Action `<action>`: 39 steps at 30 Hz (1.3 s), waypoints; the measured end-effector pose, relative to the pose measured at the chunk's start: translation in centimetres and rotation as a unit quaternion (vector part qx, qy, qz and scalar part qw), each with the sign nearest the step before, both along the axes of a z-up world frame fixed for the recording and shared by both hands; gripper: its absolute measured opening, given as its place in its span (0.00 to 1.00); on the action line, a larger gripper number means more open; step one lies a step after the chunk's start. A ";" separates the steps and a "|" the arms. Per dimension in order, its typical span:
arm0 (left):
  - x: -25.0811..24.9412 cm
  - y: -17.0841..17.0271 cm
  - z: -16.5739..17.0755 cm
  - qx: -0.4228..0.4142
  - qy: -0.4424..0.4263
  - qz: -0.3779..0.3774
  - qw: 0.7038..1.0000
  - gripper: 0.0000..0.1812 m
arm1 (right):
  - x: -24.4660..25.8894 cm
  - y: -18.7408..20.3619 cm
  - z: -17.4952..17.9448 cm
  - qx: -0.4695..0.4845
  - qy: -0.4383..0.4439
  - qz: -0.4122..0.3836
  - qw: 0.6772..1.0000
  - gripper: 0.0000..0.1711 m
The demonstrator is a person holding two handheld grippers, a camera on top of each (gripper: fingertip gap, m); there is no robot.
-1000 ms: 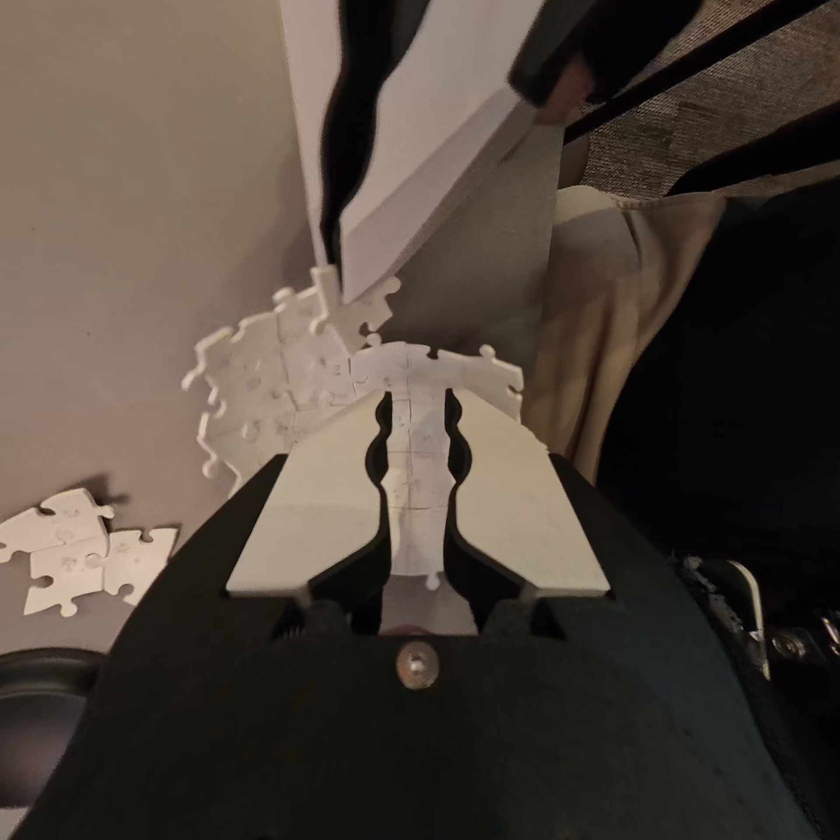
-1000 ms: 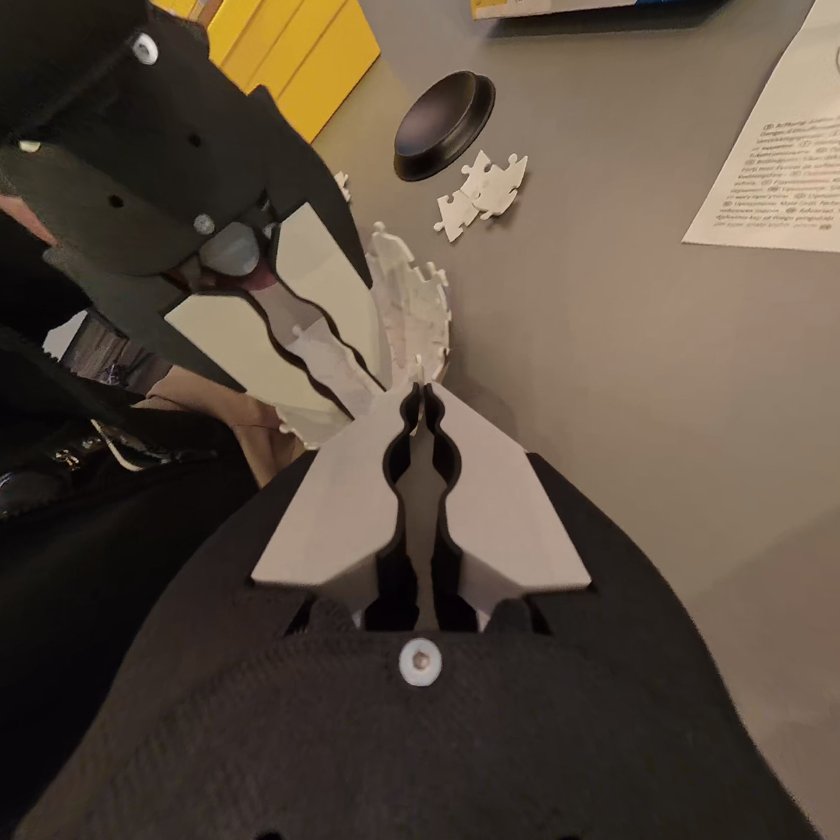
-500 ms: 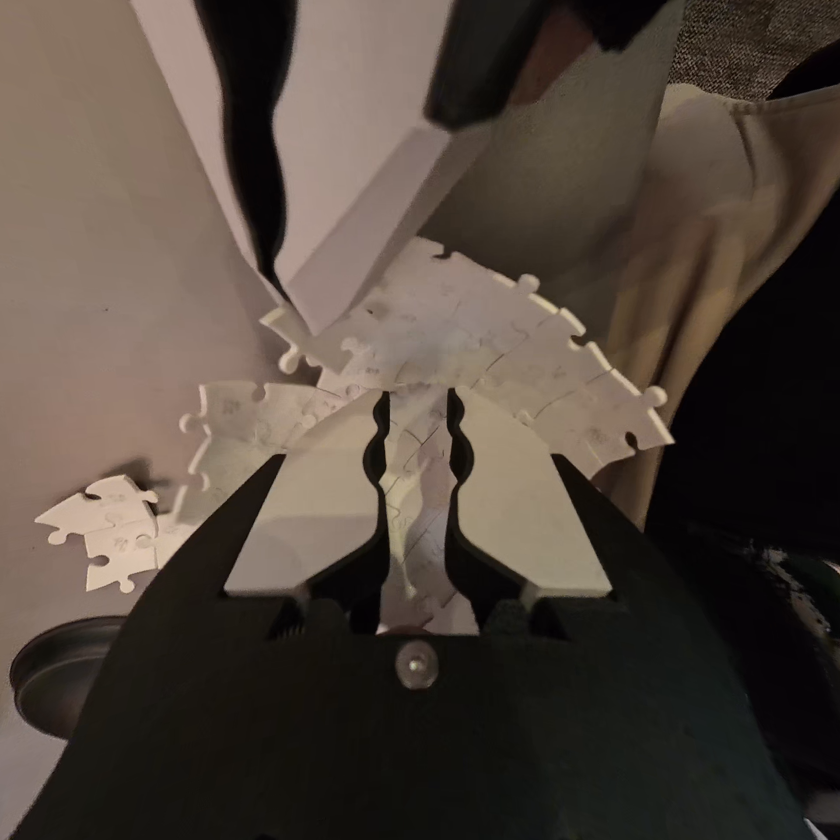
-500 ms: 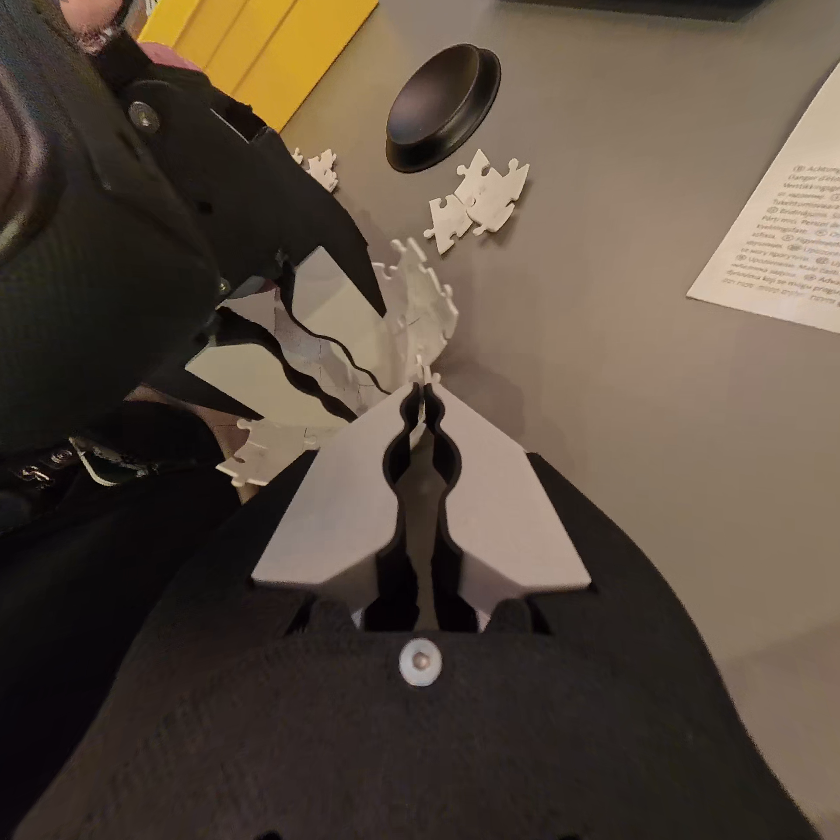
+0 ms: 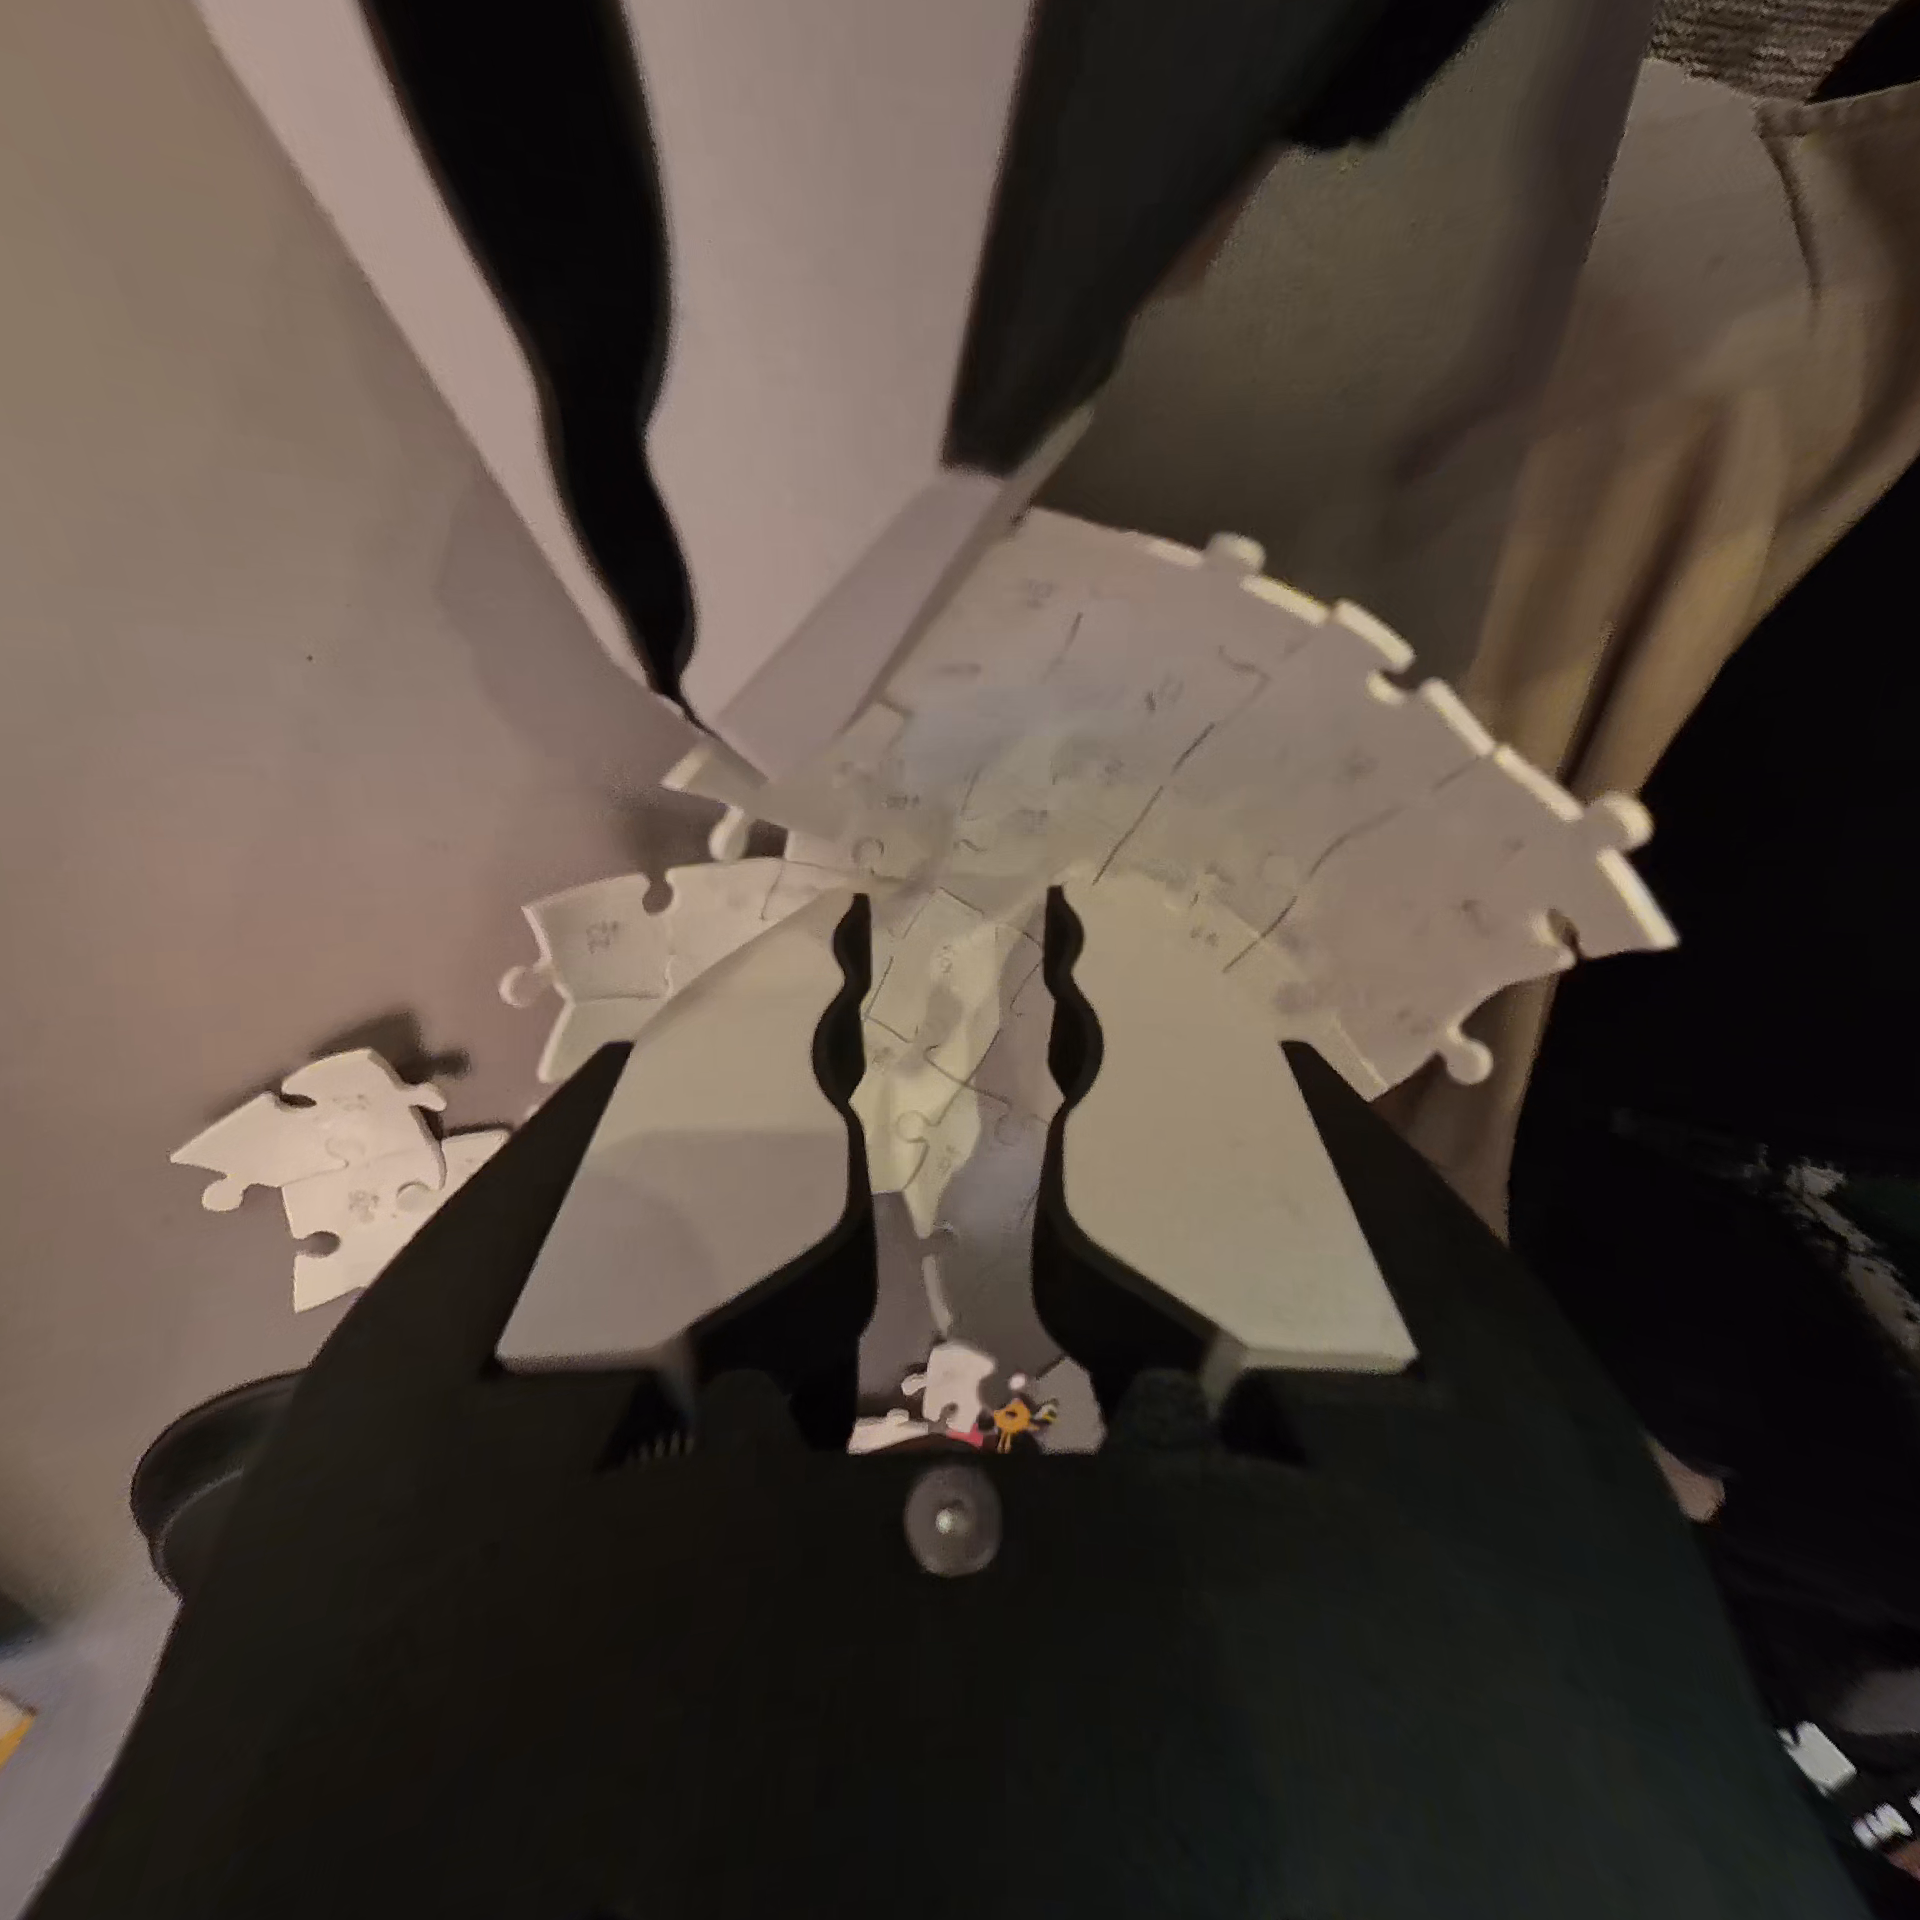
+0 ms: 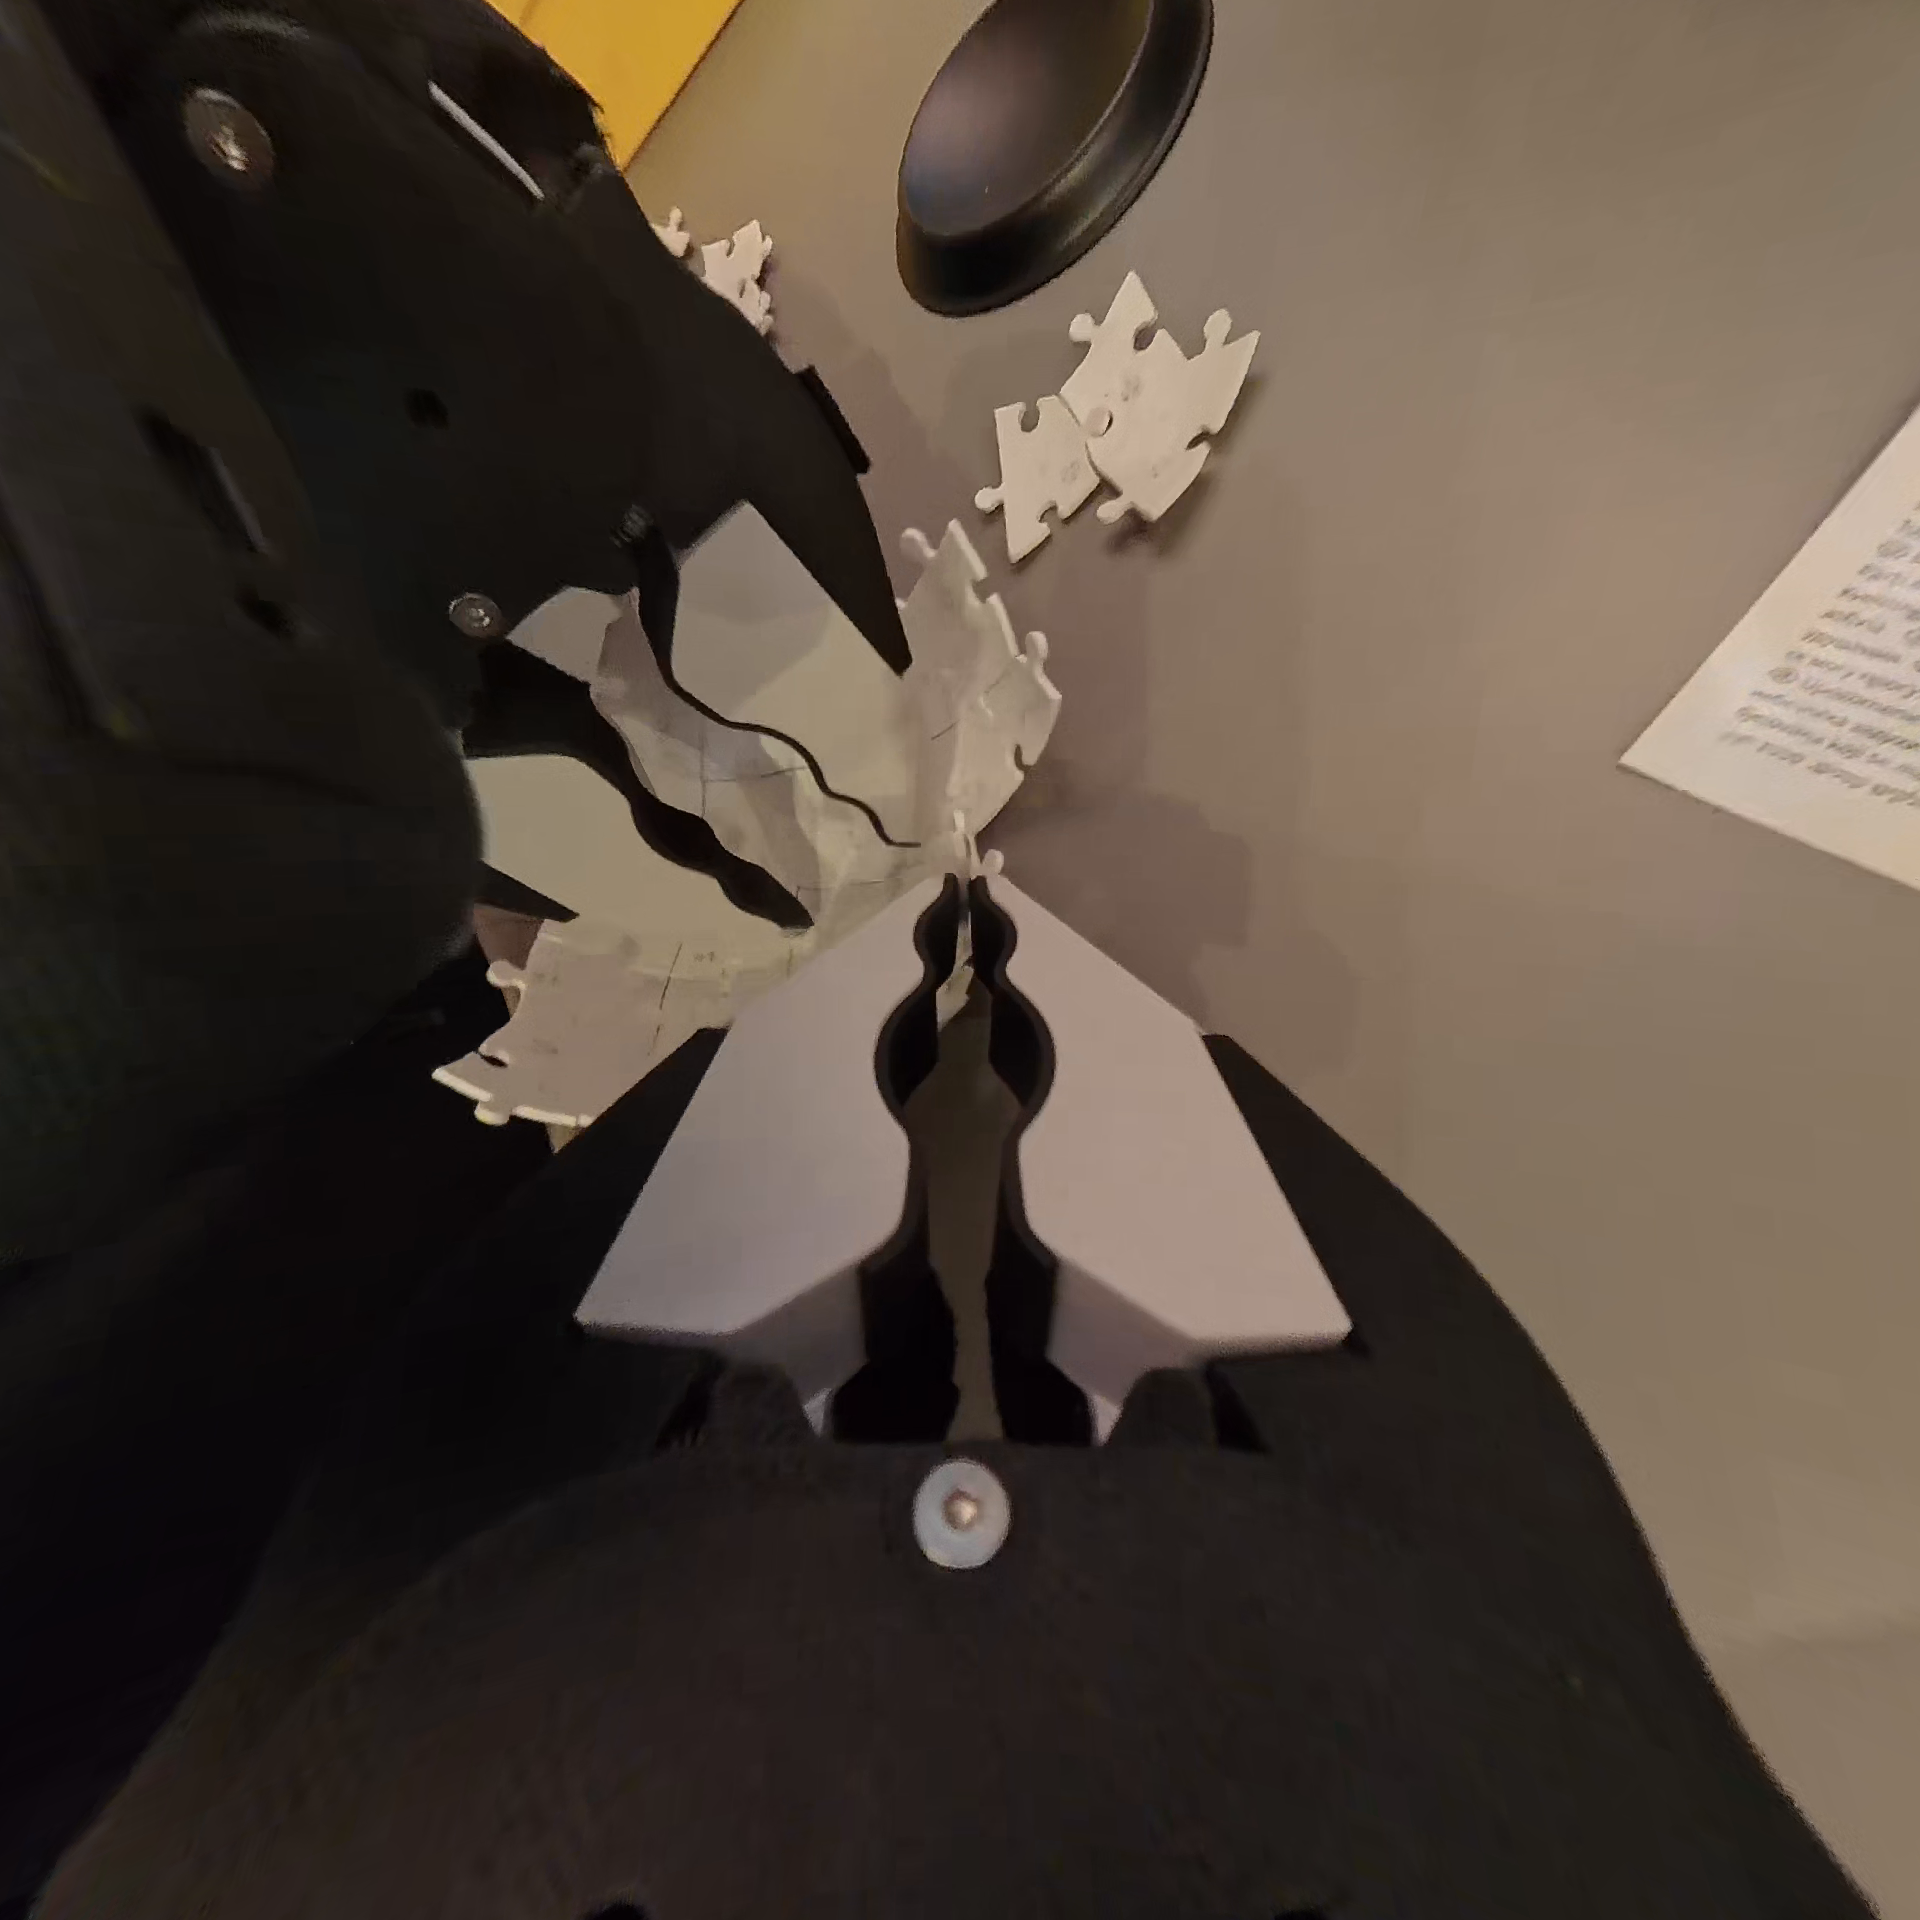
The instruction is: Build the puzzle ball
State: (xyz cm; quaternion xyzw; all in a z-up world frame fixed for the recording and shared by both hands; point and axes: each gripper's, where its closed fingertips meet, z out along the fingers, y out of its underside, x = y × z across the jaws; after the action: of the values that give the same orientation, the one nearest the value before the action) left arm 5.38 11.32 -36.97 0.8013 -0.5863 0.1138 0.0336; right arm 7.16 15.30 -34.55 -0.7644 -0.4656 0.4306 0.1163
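Grippers grasp one curved, half-built puzzle ball (image 5: 1195, 790) above the grey tabletop (image 6: 1455, 935): the left gripper (image 5: 951, 914) is clamped along a strip of the shell, while the right gripper (image 6: 961, 894) pinches its edge. Loose joined pieces (image 6: 1122, 426) lie beyond, near a black dish (image 6: 1049, 145).

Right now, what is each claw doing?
Left claw: closed on the curved puzzle shell.
Right claw: closed on the shell's edge.
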 end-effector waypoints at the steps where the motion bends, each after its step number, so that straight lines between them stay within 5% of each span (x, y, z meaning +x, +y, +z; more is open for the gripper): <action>1: 0.0 0.0 0.0 -0.007 0.001 -0.003 1.000 0.17 | 0.0 0.3 0.1 0.003 -0.001 0.001 1.000 0.00; 18: -0.5 0.5 0.0 -0.046 -0.008 -0.050 0.998 0.12 | -1.9 1.6 -0.2 -0.015 -0.023 0.179 0.984 0.00; 30: -1.2 2.2 0.4 0.014 -0.006 -0.028 0.999 0.13 | -0.6 -0.1 -0.9 -0.052 -0.032 0.168 0.984 0.00; 39: -1.3 2.1 0.0 -0.010 0.003 -0.072 0.997 0.14 | -1.6 2.5 0.2 -0.005 -0.018 0.195 0.981 0.00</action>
State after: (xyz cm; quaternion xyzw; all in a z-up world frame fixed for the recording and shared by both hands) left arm 4.13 13.47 -36.97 0.7569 -0.6412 0.1149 0.0518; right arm 5.54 17.77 -34.31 -0.6672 -0.6056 0.4333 0.0182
